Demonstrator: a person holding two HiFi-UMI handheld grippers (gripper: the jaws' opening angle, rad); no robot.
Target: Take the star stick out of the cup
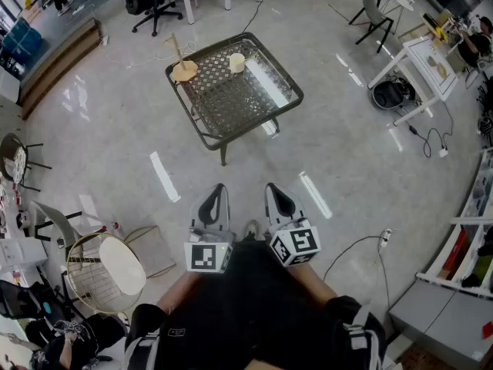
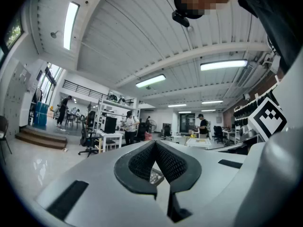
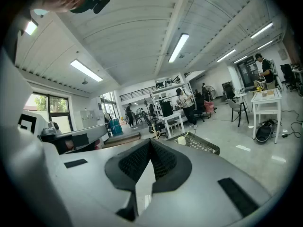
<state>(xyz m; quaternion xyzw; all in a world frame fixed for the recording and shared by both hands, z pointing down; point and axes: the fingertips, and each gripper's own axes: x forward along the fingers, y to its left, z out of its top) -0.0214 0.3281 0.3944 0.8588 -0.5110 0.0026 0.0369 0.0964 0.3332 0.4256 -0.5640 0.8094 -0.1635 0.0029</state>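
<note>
In the head view, my left gripper [image 1: 213, 205] and right gripper [image 1: 280, 201] hang side by side near me, well apart from the mesh desk [image 1: 231, 99]. There the cup [image 1: 236, 62] stands far, with a thin stick [image 1: 177, 51] on a wooden base [image 1: 184, 71] to its left. In the left gripper view my jaws are clenched on nothing. In the right gripper view they are clenched too, and empty.

The cup [image 1: 236, 62] sits too small to tell what it holds.
</note>
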